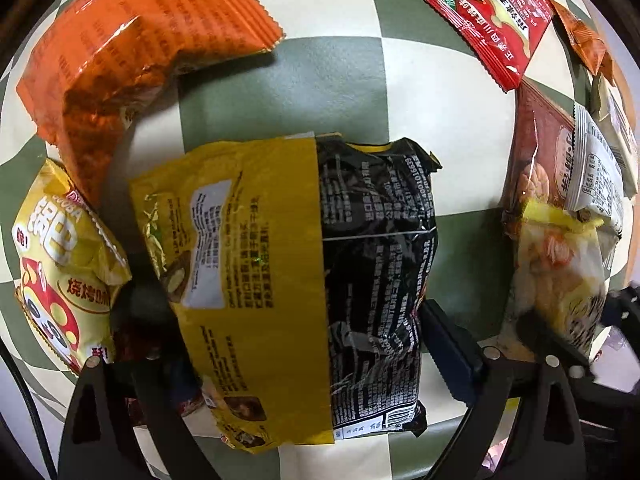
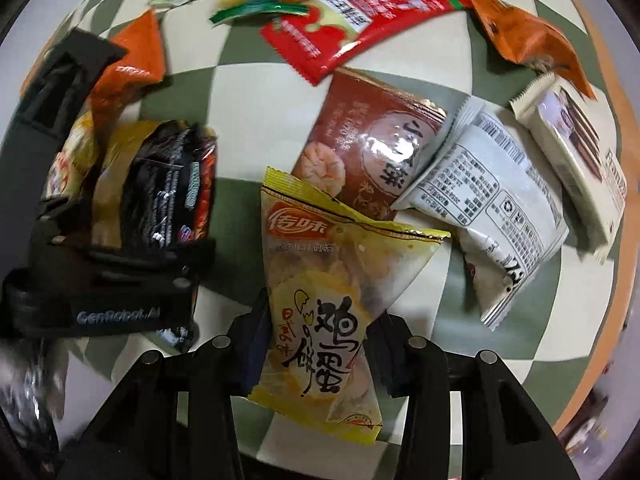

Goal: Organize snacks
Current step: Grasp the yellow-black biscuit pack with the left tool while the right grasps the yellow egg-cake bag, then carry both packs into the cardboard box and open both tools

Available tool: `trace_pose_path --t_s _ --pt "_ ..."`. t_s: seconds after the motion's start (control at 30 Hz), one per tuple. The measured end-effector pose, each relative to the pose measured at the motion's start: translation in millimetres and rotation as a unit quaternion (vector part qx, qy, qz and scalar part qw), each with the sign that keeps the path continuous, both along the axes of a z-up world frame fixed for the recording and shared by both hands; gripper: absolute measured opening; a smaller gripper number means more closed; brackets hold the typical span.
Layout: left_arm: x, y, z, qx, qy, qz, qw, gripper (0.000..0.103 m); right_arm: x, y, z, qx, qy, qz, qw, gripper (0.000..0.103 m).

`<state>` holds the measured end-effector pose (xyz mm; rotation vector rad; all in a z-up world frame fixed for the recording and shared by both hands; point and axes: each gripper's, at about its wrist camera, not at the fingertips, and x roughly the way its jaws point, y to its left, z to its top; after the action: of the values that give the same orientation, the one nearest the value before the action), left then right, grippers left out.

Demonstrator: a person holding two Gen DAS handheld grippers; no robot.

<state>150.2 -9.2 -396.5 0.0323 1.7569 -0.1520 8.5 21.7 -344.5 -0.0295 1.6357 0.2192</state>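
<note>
On the checkered cloth (image 1: 440, 92), the left gripper (image 1: 296, 320) stands with fingers spread wide either side of the yellow-and-black snack bag (image 1: 304, 272); whether they press it I cannot tell. To its right, the right gripper (image 2: 316, 344) is clamped on the yellow egg-biscuit packet (image 2: 324, 280), near the brown packet (image 2: 372, 140).

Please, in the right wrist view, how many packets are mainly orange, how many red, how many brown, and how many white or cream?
orange packets: 2
red packet: 1
brown packet: 1
white packet and cream packet: 2
Total: 6
</note>
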Motion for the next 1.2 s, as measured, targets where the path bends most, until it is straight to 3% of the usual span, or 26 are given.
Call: trace_pose_path --t_s 0.03,0.07,0.1,0.3,0.33,0.4,0.43,0.47,0.63,0.83,1.03,1.2 --pt "-2.1 0.7 0.1 0.001 0.000 0.000 1.0000 0.096 2.1 -0.3 4.3 -0.003 -0.010 0.002 1.000 0.057" --pt "-0.1 -0.3 4.7 0.002 0.001 0.001 1.0000 0.096 2.8 -0.8 11.9 -0.009 -0.025 0.001 1.000 0.073" --pt "-2.5 0.0 5.3 0.002 0.000 0.007 1.0000 0.096 2.2 -2.9 18.9 -0.016 -0.037 -0.012 0.999 0.078" --pt "-21.1 21.9 39.0 0.007 -0.019 0.028 0.9994 0.085 -0.1 0.6 23.4 -0.028 -0.041 -0.079 0.996 0.078" --pt "-23.8 24.9 41.1 0.010 -0.022 0.033 0.9992 0.085 -5.4 5.7 18.9 -0.030 -0.040 -0.085 0.995 0.078" --pt "-29.4 31.2 45.3 0.008 -0.026 0.040 0.9988 0.085 -7.7 8.1 8.6 -0.038 -0.037 -0.097 0.994 0.067" --pt "-32.4 34.9 46.8 0.009 -0.028 0.043 0.9986 0.085 -8.3 10.4 1.8 -0.041 -0.033 -0.098 0.994 0.050" --pt "-35.5 37.7 48.2 0.009 -0.029 0.044 0.9986 0.085 -9.0 12.5 -3.5 -0.045 -0.028 -0.100 0.994 0.048" --pt "-51.4 45.7 63.1 0.004 -0.038 0.046 0.9982 0.085 -17.2 17.2 0.4 -0.045 -0.042 -0.115 0.991 0.042" --pt "-74.4 44.4 94.4 -0.008 -0.060 0.035 0.9975 0.085 -35.5 10.3 31.6 -0.016 -0.071 -0.143 0.987 0.040" --pt "-96.0 40.2 145.0 -0.027 -0.091 0.023 0.9952 0.085 -45.2 -4.7 69.1 0.024 -0.103 -0.160 0.981 0.040" --pt "-81.5 44.3 195.2 -0.050 -0.123 0.030 0.9907 0.085 -24.9 -13.0 111.8 0.063 -0.137 -0.155 0.976 0.040"
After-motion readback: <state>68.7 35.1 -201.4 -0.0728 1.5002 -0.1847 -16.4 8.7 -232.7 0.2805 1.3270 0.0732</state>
